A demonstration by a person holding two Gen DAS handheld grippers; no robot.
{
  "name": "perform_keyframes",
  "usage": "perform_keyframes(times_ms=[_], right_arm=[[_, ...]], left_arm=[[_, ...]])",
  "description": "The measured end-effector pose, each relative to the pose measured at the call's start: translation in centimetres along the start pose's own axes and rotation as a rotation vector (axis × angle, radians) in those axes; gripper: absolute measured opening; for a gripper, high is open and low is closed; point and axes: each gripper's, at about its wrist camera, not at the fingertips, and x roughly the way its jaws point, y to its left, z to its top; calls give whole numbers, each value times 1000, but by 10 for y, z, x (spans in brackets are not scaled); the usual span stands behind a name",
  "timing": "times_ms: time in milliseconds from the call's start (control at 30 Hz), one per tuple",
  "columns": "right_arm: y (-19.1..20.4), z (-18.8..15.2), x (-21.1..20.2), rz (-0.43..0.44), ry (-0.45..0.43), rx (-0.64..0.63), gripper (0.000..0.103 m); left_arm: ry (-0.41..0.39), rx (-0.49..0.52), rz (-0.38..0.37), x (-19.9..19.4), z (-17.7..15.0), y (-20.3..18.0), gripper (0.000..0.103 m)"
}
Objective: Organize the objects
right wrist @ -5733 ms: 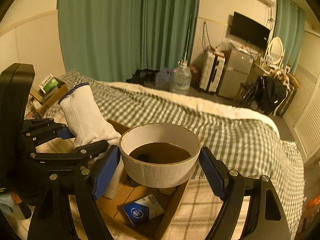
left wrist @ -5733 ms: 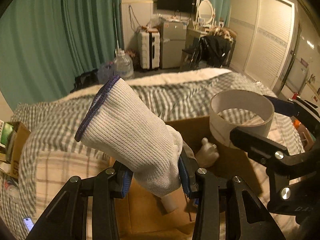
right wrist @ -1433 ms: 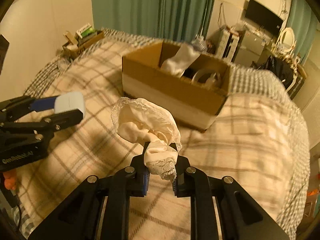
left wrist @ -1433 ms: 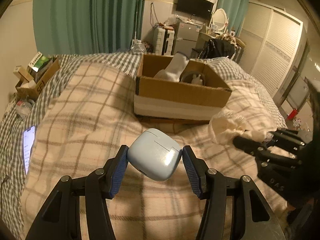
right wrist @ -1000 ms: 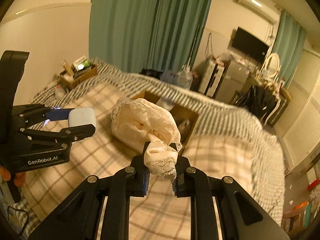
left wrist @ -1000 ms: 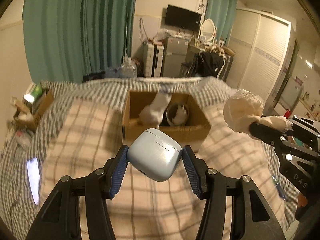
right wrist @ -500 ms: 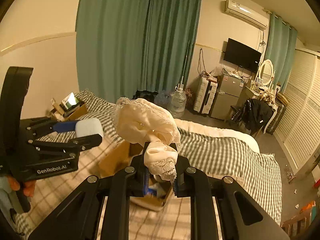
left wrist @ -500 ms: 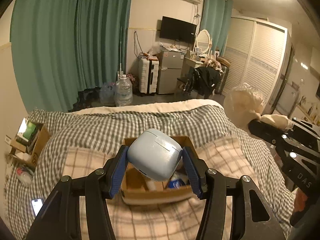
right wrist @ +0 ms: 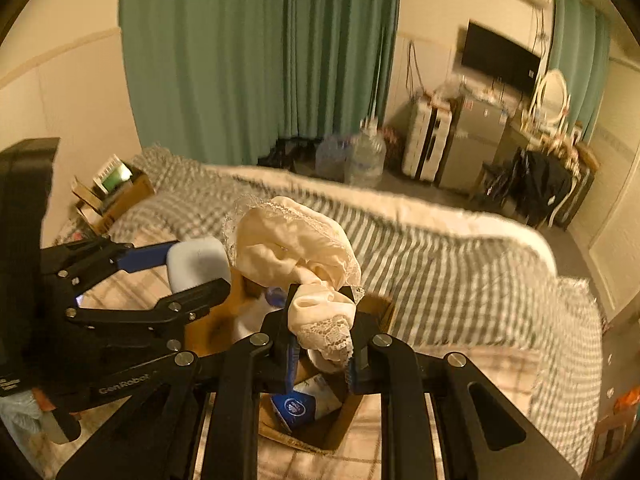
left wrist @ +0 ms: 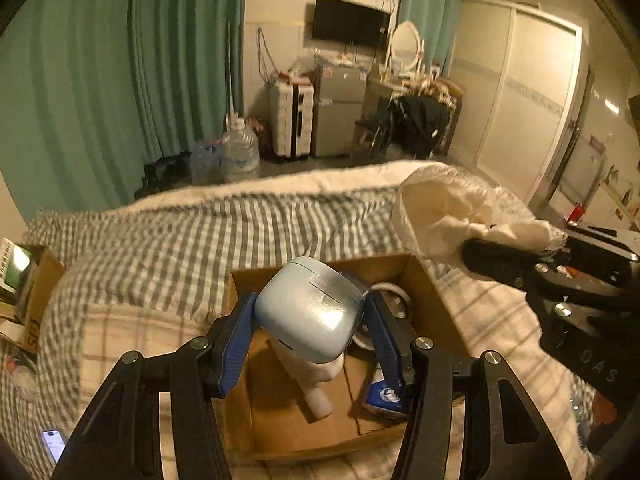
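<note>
We hang over a bed (left wrist: 168, 240) with checked blankets, green curtains (left wrist: 120, 60) behind. Our left gripper (left wrist: 310, 320) pinches a smooth, rounded pale-blue case (left wrist: 308, 312) above the open cardboard box (left wrist: 436, 304); our right gripper (right wrist: 320, 336) clamps bunched, lace-edged cream cloth (right wrist: 292, 248) over it.

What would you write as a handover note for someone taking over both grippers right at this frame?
Left gripper: shut on the light blue case, held above the open cardboard box on the bed.
Right gripper: shut on the cream lace cloth, also held over the box.
Done: white glove, tape roll and a blue-and-white packet lie inside the box.
Left: lower and release the case and the cloth into the box.
</note>
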Motion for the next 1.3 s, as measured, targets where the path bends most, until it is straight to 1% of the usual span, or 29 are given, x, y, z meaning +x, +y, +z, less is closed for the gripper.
perform_keyframes(times_ms=[167,333,433,500,533,567,600,633,667,700,733,767,833,967,1100,1133,1167,1200,1300], right_arm=[[-13,-21,52,13,87,21,16],[-17,-41,84,37,157,22,16],[-15,-51,96,17,169,3,17],[-16,-56,102,22,169,9,18],[-16,-57,103,28,170,17,22],[-17,-58,102,30,168,24,29],[-18,-58,100,27,159,31,34],[-19,-57,97,25,151,37,45],[-21,-56,91,24,139,46,53],[-22,-54,86,20,126,53,55],[-24,-51,78,16,107,63,57],[-25,-48,72,14,94,70,61],[-27,-42,52,1,61,81,64],[-27,-30,7,-46,-8,86,64],[-26,-17,-60,-96,-118,121,64],[-26,-15,-73,-98,-137,119,64],[-24,-13,-88,-104,-157,115,65],[-21,-12,-104,-115,-180,108,66],[-12,-13,-152,-150,-273,88,67]], left_arm=[[69,3,9,42,-13,4,56],[110,16,12,65,-25,4,56],[117,28,31,72,-28,2,56],[113,28,25,74,-29,0,56],[112,27,25,74,-29,0,57],[112,26,29,74,-28,0,58],[113,23,36,73,-27,0,59],[112,20,35,71,-25,1,63],[105,13,35,68,-25,1,72],[88,3,44,62,-24,3,76],[71,-4,49,56,-22,6,84],[52,-12,51,48,-20,6,86],[26,-24,48,30,-15,6,86],[-16,-11,75,-7,-4,1,86],[-100,16,104,-64,8,-6,86],[-120,17,107,-77,10,-8,90],[-142,15,109,-92,12,-10,99],[-170,10,112,-107,15,-12,101],[-243,4,97,-149,18,-16,102]])
